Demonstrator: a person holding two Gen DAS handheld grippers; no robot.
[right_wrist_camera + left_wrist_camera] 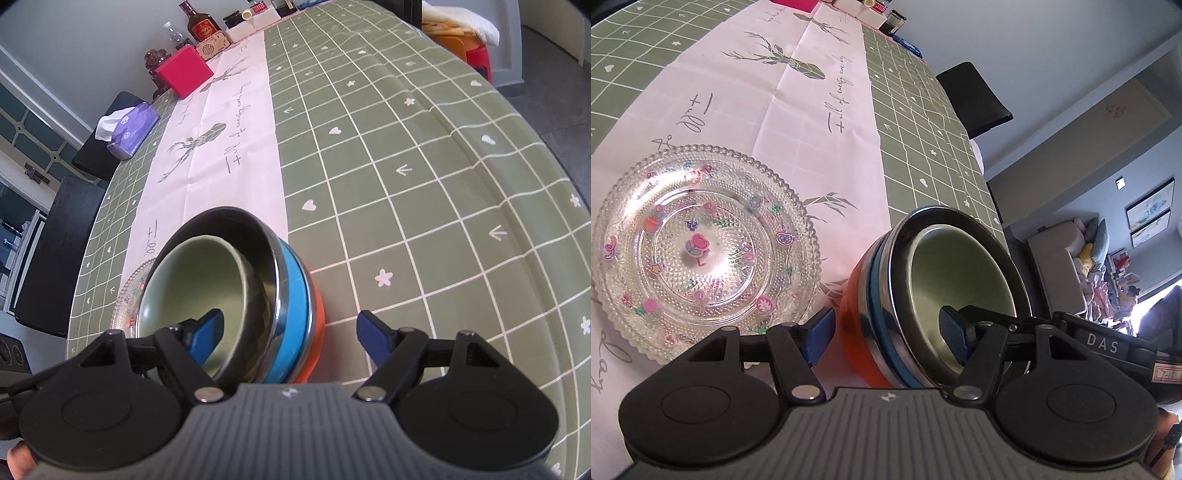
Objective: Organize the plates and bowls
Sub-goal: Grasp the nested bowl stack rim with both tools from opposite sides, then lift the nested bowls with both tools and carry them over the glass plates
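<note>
A stack of nested bowls (923, 295) stands on the table: orange outside, a blue one, a steel rim, and a green bowl (960, 280) innermost. My left gripper (886, 336) is open with its fingers astride the stack's near wall, one pad inside the green bowl. My right gripper (291, 336) is open the same way around the stack (255, 291), its left pad inside the green bowl (195, 280). A clear glass plate (701, 251) with flower stickers lies left of the stack; its rim shows behind the bowls in the right wrist view (127, 291).
The table has a green checked cloth (406, 184) and a pink runner (775, 110). A red box (184, 74), a tissue pack (129, 129), bottles and jars stand at the far end. Black chairs (55, 251) line the sides.
</note>
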